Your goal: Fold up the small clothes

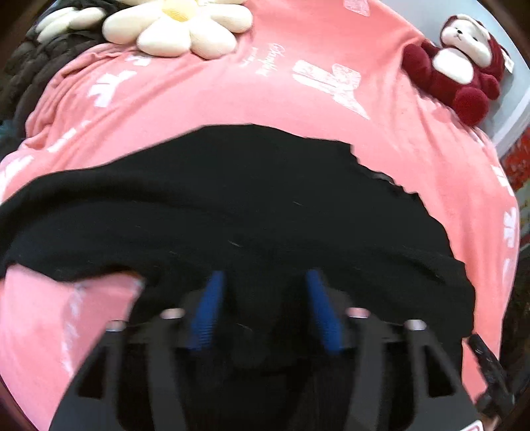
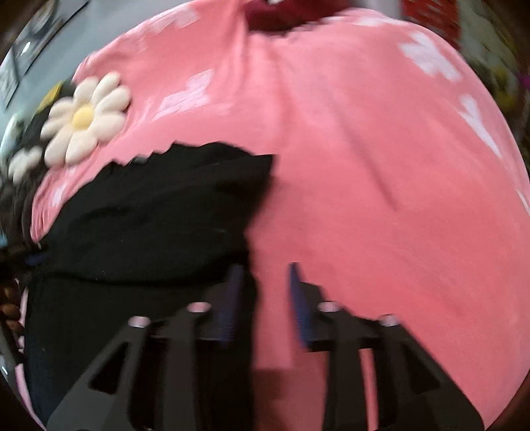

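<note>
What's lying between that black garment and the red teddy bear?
Only bare pink blanket, with a white print on it. Nothing else sits between the black garment and the teddy bear. The left wrist view shows it.

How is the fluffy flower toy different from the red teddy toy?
The cream-petalled plush flower with a yellow centre looks flat and pale, while the dark red plush bear with a white face and tummy is chubby and mostly red. The flower lies towards the left of the pink blanket with white prints, beside dark clothes; the bear lies at its right edge. Both are soft toys beyond the black garment.
</note>
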